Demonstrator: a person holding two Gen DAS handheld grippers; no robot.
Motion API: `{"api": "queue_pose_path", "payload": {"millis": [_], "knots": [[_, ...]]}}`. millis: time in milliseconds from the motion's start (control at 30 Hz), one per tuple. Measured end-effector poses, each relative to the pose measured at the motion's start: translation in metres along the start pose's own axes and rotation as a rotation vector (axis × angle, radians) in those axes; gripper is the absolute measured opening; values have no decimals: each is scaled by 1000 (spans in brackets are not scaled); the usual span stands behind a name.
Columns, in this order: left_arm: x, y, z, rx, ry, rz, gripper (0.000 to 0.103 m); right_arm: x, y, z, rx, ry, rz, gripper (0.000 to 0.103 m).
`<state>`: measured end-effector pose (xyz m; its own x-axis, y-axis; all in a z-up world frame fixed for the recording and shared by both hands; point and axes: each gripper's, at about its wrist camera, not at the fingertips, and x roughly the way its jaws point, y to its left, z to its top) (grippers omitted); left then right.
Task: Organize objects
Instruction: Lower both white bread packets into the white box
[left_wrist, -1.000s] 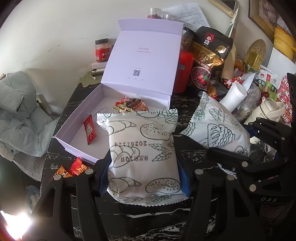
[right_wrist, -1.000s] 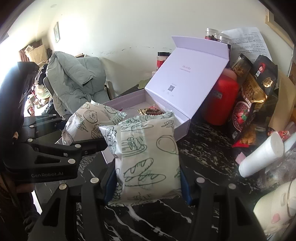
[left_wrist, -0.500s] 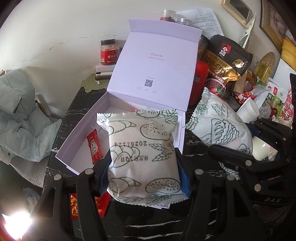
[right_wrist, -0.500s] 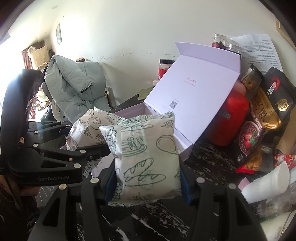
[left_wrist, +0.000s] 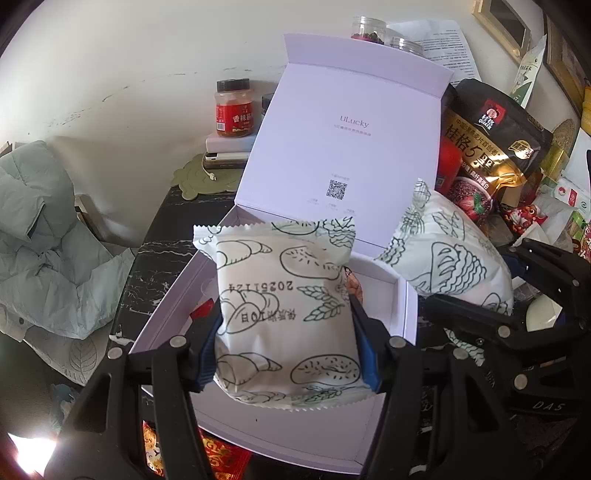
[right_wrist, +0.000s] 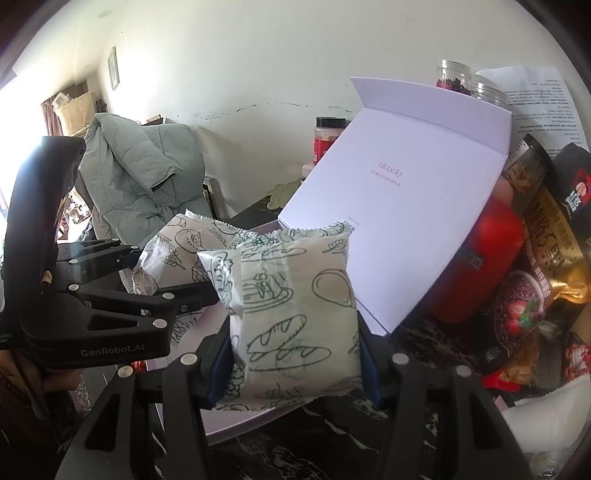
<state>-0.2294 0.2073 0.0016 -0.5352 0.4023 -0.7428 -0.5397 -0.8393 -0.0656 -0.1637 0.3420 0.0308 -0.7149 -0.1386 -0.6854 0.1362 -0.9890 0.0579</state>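
Observation:
My left gripper (left_wrist: 282, 332) is shut on a white bread packet (left_wrist: 284, 314) printed with green pastry drawings and holds it over the inside of an open pale lilac gift box (left_wrist: 406, 306). The box lid (left_wrist: 351, 140) stands upright behind. My right gripper (right_wrist: 291, 350) is shut on a second, similar packet (right_wrist: 295, 314), which hangs by the box's right side. In the left wrist view that packet (left_wrist: 443, 258) shows at the right. In the right wrist view the left gripper (right_wrist: 170, 269) and its packet (right_wrist: 173, 247) show at the left. Small wrapped sweets (left_wrist: 354, 288) lie in the box, mostly hidden.
The box sits on a black marble table (left_wrist: 159, 251). Behind and right crowd a red container (left_wrist: 448, 162), a black oat bag (left_wrist: 487, 147), a red jar (left_wrist: 234, 110) and other packets. Red sachets (left_wrist: 218, 454) lie near the front edge. A grey-green jacket (left_wrist: 44, 240) hangs at left.
Both grippers have moved forward toward the box with their packets. The left packet now hangs over the box's inside instead of in front of it. Both grips are unchanged.

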Motion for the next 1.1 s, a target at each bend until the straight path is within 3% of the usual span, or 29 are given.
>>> {"api": "queue_pose_path", "payload": {"millis": [333,567,1100], "knots": [[29,18,16,-33,31,9,58,29,-3,19,-3,13,30,58],[49,28,23,-31,50,61,58,54,-1,30,-9,37,63,58],[91,43,19,-37,125,91,58,97,-16,25,39,81,71,58]]}}
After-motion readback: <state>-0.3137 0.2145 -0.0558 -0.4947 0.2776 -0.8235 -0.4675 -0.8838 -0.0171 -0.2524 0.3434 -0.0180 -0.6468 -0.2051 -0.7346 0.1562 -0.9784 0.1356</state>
